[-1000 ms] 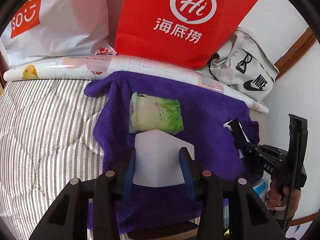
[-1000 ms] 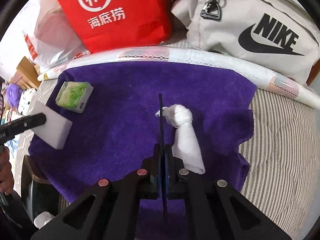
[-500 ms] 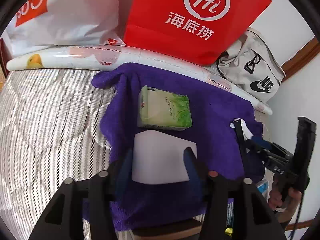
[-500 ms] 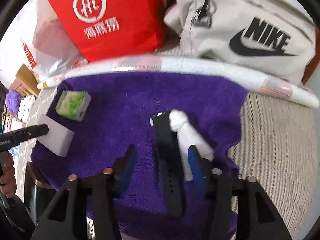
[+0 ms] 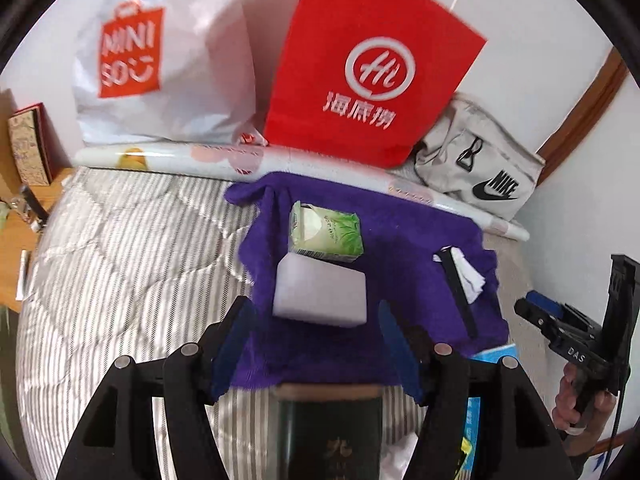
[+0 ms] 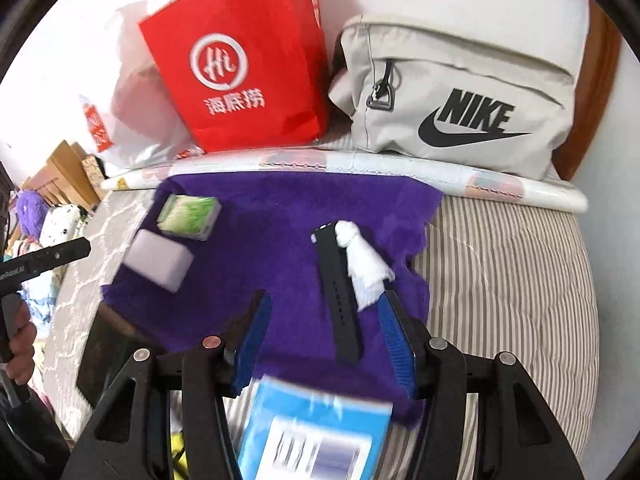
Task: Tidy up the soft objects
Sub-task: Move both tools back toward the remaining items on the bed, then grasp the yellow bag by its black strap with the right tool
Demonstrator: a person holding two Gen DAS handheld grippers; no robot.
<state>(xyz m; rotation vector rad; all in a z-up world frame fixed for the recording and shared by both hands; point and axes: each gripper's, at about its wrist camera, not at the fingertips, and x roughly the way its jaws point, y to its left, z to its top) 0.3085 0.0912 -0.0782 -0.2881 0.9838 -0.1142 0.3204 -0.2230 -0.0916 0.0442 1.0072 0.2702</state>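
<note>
both claws free above the purple towel

white sponge block (image 5: pixel 320 292) lying on the purple towel (image 5: pixel 400 232), just beyond the left gripper (image 5: pixel 316 344) toward 12 o'clock in the left wrist view, long axis running 9 to 3, square across the gap. left jaws opening, blue pads clear of the block, nothing pinched. green tissue pack (image 5: pixel 326 236) touching or nearly touching the block's far edge, at 12 o'clock from it, same crosswise lie.

in the right wrist view, right gripper (image 6: pixel 320 336) parted too, nothing pressed between the pads. black strap (image 6: pixel 340 292) stretched 12 to 6, near end reaching in between the jaws but untouched. knotted white cloth (image 6: pixel 362 268) alongside the strap at its 3 o'clock, knot at the far end, loose tail fanning toward the right pad, close to it, contact not clear.

probably a release just finished on both sides; left hand nearer the sponge and tissues, right hand nearer strap and cloth. sponge looks plain, matte, soft-edged; tissue pack glossy and slightly crumpled; cloth limp and wrinkled. towel spread on a striped quilt (image 6: pixel 520 280), red paper bag (image 6: pixel 240 60) and grey nike bag (image 6: pixel 460 100) behind at 12 o'clock.
</note>
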